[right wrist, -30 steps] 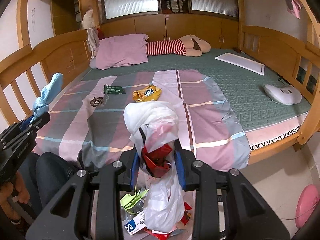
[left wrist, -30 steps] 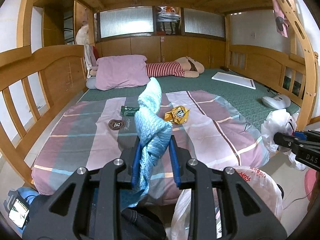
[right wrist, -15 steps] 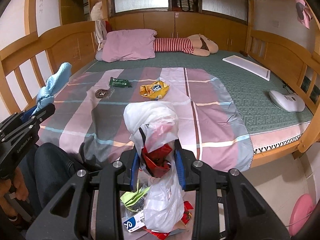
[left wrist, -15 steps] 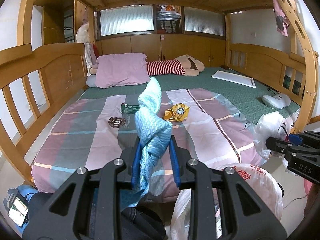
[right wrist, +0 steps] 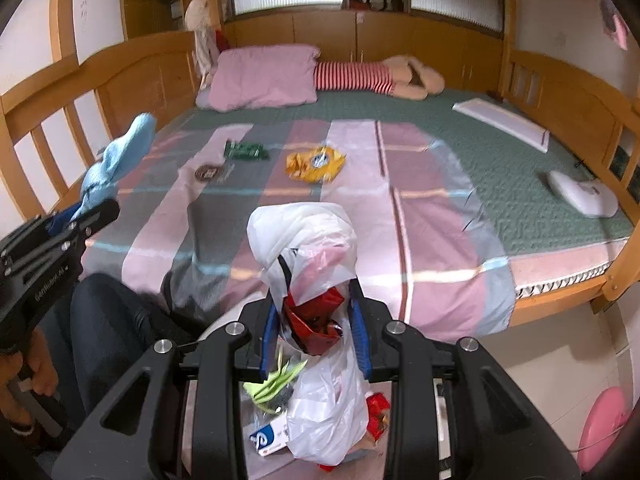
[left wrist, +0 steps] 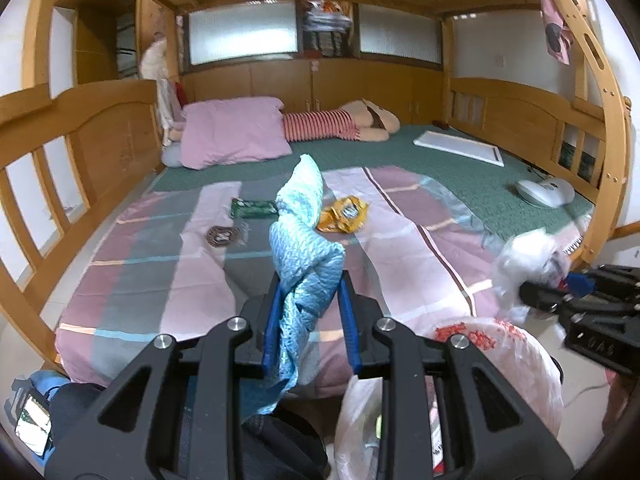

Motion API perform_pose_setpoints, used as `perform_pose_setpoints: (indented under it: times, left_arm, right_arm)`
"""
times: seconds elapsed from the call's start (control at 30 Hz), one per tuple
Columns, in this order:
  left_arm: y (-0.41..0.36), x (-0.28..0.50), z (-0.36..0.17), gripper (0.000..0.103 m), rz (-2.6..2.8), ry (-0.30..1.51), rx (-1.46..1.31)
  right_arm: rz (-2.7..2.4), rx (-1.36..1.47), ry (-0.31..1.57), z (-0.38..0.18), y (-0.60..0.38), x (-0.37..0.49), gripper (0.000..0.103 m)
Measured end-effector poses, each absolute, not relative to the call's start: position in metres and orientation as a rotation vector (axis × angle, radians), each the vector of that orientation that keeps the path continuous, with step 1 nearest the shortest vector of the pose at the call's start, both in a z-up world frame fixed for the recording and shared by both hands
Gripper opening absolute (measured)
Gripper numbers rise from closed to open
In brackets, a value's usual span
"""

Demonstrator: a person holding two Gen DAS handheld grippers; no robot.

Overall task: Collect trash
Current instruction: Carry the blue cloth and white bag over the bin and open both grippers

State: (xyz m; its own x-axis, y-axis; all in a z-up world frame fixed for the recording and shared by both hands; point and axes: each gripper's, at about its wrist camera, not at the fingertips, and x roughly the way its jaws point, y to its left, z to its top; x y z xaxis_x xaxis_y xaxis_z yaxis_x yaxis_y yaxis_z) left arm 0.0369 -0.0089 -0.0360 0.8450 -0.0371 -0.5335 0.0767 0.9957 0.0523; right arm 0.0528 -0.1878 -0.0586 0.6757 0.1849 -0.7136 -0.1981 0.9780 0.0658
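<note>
Bunk-bed quilt (right wrist: 360,216) carries yellow wrapper (right wrist: 314,162), green packet (right wrist: 245,150). Left gripper (left wrist: 309,320) clamps blue cloth (left wrist: 306,240); right gripper (right wrist: 316,332) clamps trash bag (right wrist: 308,256). Risk: no jaw free, overfilled bag may spill.

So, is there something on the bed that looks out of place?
Yes. Three bits of litter lie on the striped blanket: a crumpled yellow wrapper, a green packet and a small round brown item, all loose near its far end.
</note>
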Motion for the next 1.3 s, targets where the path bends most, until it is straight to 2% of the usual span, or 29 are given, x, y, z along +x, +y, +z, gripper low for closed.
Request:
perform_pose_setpoints:
  times: [0.23,0.3,0.33,0.4,0.43,0.63,0.9,0.93,0.97,1.07,1.17,1.3]
  left_arm:
    - [-0.016,0.046,-0.057,0.027,-0.183,0.679,0.063]
    - [-0.017,0.048,-0.063,0.027,-0.214,0.716,0.044]
    - [-0.018,0.050,-0.066,0.027,-0.219,0.727,0.045]
    - [-0.020,0.050,-0.071,0.027,-0.230,0.739,0.046]
    - [-0.022,0.050,-0.072,0.027,-0.235,0.743,0.046]
    - [-0.032,0.049,-0.078,0.028,-0.294,0.764,0.063]
    - [-0.064,0.044,-0.099,0.029,-0.481,0.845,0.150]
    - [-0.067,0.042,-0.100,0.037,-0.490,0.847,0.161]
    - [-0.070,0.041,-0.101,0.049,-0.495,0.844,0.173]
    - [-0.073,0.036,-0.099,0.063,-0.502,0.820,0.192]
    - [-0.074,0.034,-0.098,0.074,-0.501,0.811,0.197]
    - [-0.070,0.036,-0.099,0.083,-0.486,0.813,0.189]
  right_arm:
    - [0.242,0.013,1.034,-0.120,-0.190,0.053,0.034]
    - [0.239,0.033,1.082,-0.133,-0.195,0.052,0.048]
    - [0.236,0.037,1.083,-0.134,-0.195,0.050,0.052]
    - [0.217,0.049,1.040,-0.125,-0.201,0.047,0.069]
    - [0.206,0.057,1.017,-0.120,-0.204,0.046,0.070]
    - [0.055,0.158,0.849,-0.085,-0.239,0.041,0.074]
    - [-0.011,0.285,0.784,-0.076,-0.269,0.041,0.074]
    - [-0.013,0.291,0.784,-0.076,-0.270,0.040,0.074]
    - [-0.016,0.300,0.785,-0.077,-0.271,0.040,0.074]
    - [-0.016,0.311,0.789,-0.079,-0.271,0.040,0.074]
    - [-0.018,0.317,0.792,-0.080,-0.271,0.041,0.074]
    - [-0.020,0.325,0.798,-0.082,-0.271,0.044,0.074]
